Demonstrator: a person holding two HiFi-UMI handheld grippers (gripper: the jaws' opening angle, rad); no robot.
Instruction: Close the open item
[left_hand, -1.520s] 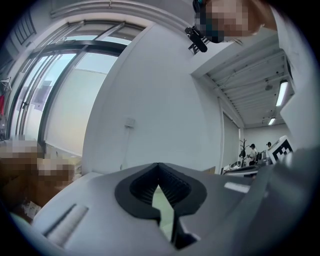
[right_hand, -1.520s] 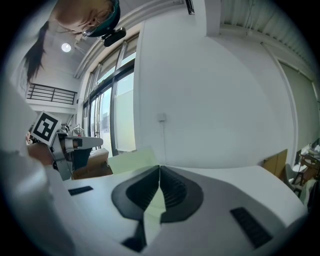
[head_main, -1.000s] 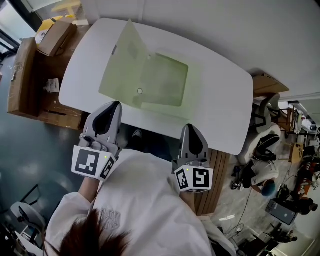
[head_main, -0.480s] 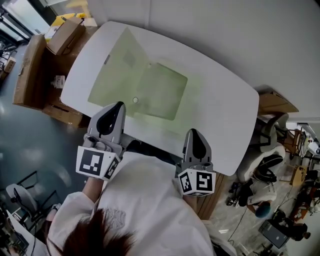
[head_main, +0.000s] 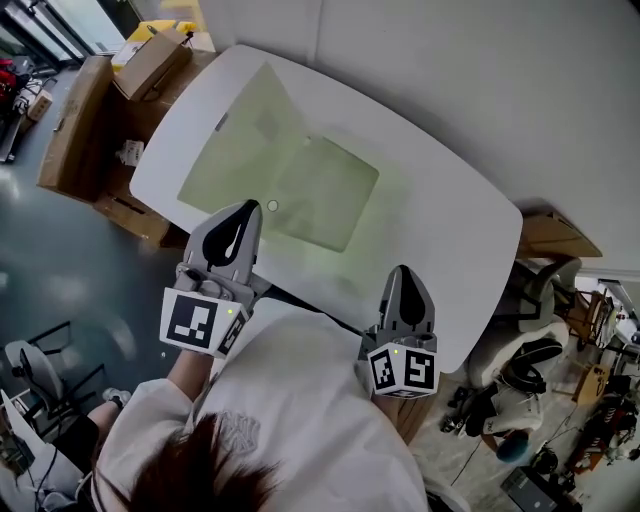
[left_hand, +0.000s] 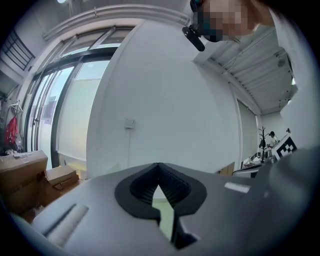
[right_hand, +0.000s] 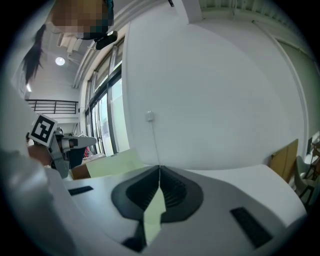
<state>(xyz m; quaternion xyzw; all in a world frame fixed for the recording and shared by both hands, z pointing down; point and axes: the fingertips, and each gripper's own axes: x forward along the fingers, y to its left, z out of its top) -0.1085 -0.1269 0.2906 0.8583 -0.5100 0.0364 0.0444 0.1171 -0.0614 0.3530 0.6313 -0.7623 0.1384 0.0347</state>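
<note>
Head view: pale green folder (head_main: 300, 170) lies open mid white counter (head_main: 450, 230), flap spread to the left; your left gripper (head_main: 240, 215) & right gripper (head_main: 403, 280) sit at the near edge, short of it, so prob. approach step. Left gripper view, then right gripper view: both jaws clenched, nothing btwn. Next, likely: reach the flap's free edge & swing it over.

The white table (head_main: 450, 225) lay bare to the right of the open green folder (head_main: 325, 190), so there was free room on that side. The folder's left flap (head_main: 240, 140) stood tilted up. The wall (head_main: 470, 80) closed off the far edge, and cardboard boxes (head_main: 85, 125) crowded the table's left end.
</note>
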